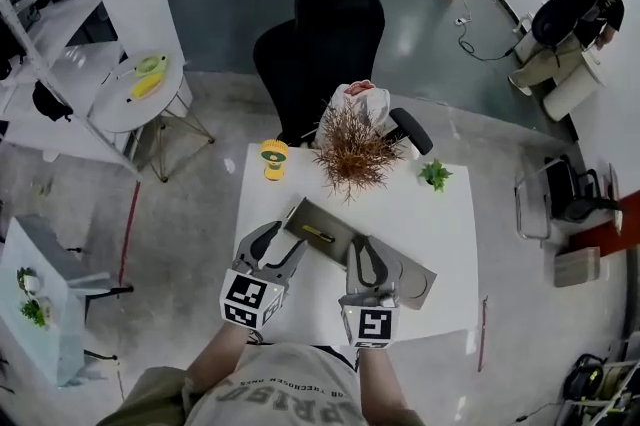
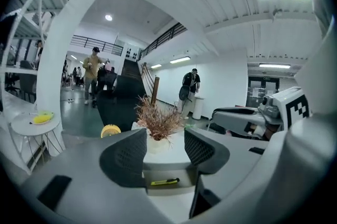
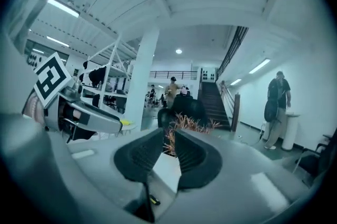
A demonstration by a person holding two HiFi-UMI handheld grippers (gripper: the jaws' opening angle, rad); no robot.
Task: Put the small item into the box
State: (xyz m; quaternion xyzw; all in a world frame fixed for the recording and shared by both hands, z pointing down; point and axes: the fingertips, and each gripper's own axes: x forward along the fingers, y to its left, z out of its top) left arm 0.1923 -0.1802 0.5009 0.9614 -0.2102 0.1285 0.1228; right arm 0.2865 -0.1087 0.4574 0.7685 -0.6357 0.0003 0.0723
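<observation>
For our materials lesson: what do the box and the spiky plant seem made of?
Box: probably matt grey cardboard, judging by thin flat walls and a folded-out flap. Spiky plant: dry brown twigs or grass, matt; real or artificial, I cannot tell.

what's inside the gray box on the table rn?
One small yellow-and-black item lies on the floor of the open box. Nothing else shows inside. In the head view, the left gripper covers the box's near corner.
</observation>
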